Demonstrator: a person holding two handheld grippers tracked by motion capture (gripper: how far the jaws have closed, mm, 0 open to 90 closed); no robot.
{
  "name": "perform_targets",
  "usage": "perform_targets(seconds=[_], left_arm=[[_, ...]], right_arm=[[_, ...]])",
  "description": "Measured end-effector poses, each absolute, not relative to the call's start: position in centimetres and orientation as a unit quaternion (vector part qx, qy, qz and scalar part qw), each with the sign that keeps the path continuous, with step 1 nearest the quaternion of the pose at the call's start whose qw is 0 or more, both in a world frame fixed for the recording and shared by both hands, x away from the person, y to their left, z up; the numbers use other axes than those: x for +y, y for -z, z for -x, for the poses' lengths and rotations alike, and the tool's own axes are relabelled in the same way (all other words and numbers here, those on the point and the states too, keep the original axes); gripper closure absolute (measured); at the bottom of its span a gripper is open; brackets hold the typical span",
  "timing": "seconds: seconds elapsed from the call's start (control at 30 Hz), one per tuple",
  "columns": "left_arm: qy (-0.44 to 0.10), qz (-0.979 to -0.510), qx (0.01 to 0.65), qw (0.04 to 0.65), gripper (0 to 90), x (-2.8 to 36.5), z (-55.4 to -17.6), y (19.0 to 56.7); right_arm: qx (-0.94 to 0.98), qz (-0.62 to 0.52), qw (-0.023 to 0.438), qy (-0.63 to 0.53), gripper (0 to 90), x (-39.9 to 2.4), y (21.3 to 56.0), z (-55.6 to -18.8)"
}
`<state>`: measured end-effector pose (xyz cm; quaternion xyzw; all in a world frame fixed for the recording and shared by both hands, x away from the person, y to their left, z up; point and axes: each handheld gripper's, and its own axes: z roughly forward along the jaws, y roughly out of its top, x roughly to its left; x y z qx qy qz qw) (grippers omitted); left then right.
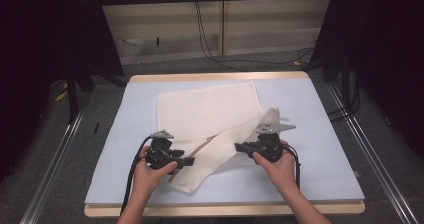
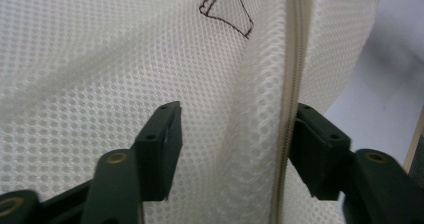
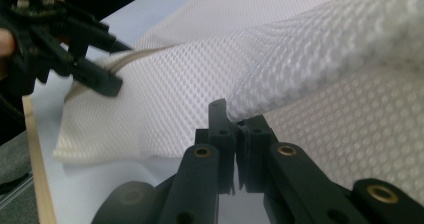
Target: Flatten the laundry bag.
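Nearest the high camera, the person's two hands come in from the bottom edge, each holding a black two-jaw gripper with a grey three-cornered plate on top. The left gripper (image 1: 187,161) points toward the middle of the table; in the left gripper view (image 2: 235,149) its blocky black jaws stand moderately apart, straddling a raised fold of the cream-white mesh laundry bag (image 1: 210,119) without the pads pressing on it. A beige zipper (image 2: 292,84) runs along that fold, just beside the right-hand jaw, and a small dark-red stitched outline (image 2: 226,10) sits higher on the netting.

The right gripper (image 1: 239,147) faces the left one. In the right gripper view (image 3: 235,129) its jaws are drawn close together, pinching a thick rolled edge of the bag at their tips; the roll rises away from them to the upper right.

The bag is soft, honeycomb-patterned netting, roughly rectangular, lying in the middle of the pale blue-grey mat (image 1: 325,149) that covers the wooden-edged table (image 1: 225,209). Its right near part is folded over into a diagonal band between the two grippers.
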<state>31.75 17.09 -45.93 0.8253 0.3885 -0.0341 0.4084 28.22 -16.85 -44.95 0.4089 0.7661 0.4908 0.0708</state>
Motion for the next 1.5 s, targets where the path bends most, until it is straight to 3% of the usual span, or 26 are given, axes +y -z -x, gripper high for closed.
perform_targets(seconds=[0.3, 1.13, 1.27, 1.5], left_arm=[[0.044, -0.825, 0.389, 0.408, 26.8, 17.0, -32.3, 46.1], [0.042, -0.839, 0.377, 0.389, 24.6, 15.8, -32.2, 47.0], [0.041, -0.836, 0.385, 0.390, 28.1, 15.9, -32.2, 47.1], [0.044, -0.838, 0.380, 0.388, 27.7, 16.0, -32.3, 47.0]], right_arm=[[0.763, -0.422, 0.066, -0.486, 86.3, -17.8, 46.0, -26.2], [0.778, -0.413, 0.071, -0.468, 84.9, -18.9, 47.7, -26.1], [0.780, -0.412, 0.081, -0.464, 75.1, -20.2, 47.3, -25.5], [0.767, -0.447, 0.108, -0.448, 74.1, -25.2, 47.2, -24.9]])
